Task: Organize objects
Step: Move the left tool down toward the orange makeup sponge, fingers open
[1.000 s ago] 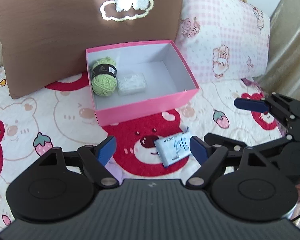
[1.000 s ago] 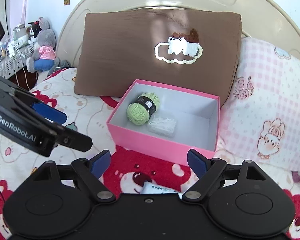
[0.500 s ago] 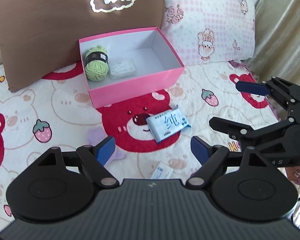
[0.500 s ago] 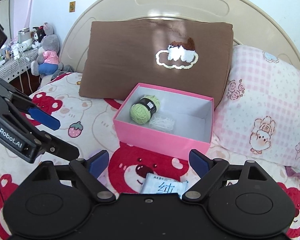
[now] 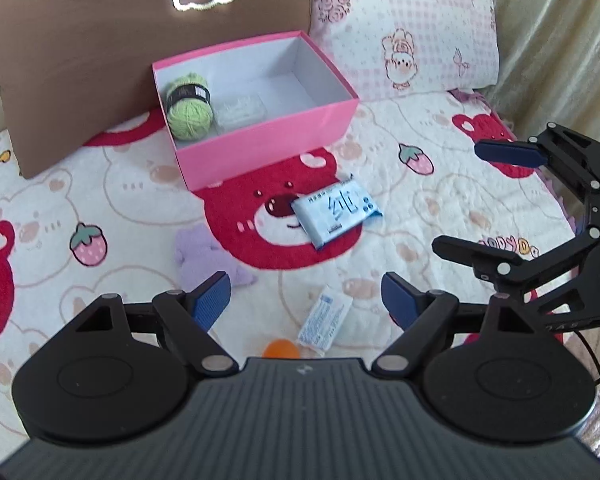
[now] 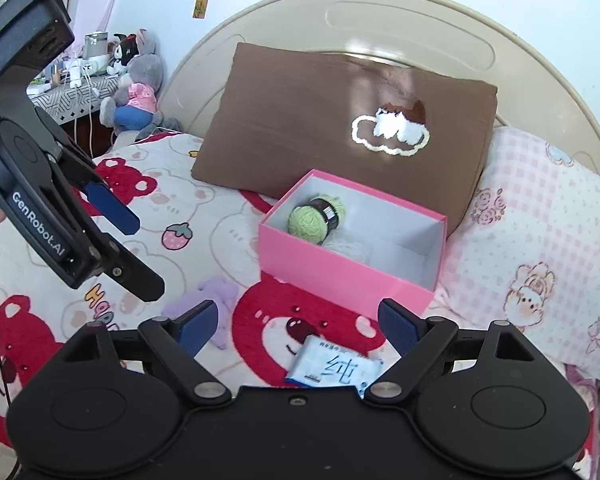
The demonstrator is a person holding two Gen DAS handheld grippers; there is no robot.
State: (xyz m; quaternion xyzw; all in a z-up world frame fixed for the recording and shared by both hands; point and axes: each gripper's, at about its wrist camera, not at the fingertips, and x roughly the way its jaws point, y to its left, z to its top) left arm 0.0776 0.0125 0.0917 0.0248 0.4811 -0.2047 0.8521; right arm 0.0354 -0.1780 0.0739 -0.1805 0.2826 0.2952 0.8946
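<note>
Both tongs, left point(image 5: 306, 294) and right point(image 6: 299, 322), gape empty; bare quilt point(image 5: 440, 200) (right side) flanks the pink box point(image 5: 268, 148).

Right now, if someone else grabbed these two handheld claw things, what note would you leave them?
Left gripper: open, holding nothing, above the bedspread.
Right gripper: open, holding nothing, facing the box.
Done: the green yarn ball and a small clear container lie inside the pink box.
Left on the bedspread: blue tissue pack in front of the box, purple plush toy, small white sachet, and an orange ball half hidden by the left gripper's body.
The tissue pack lies nearest the box, so probably take it first.
</note>
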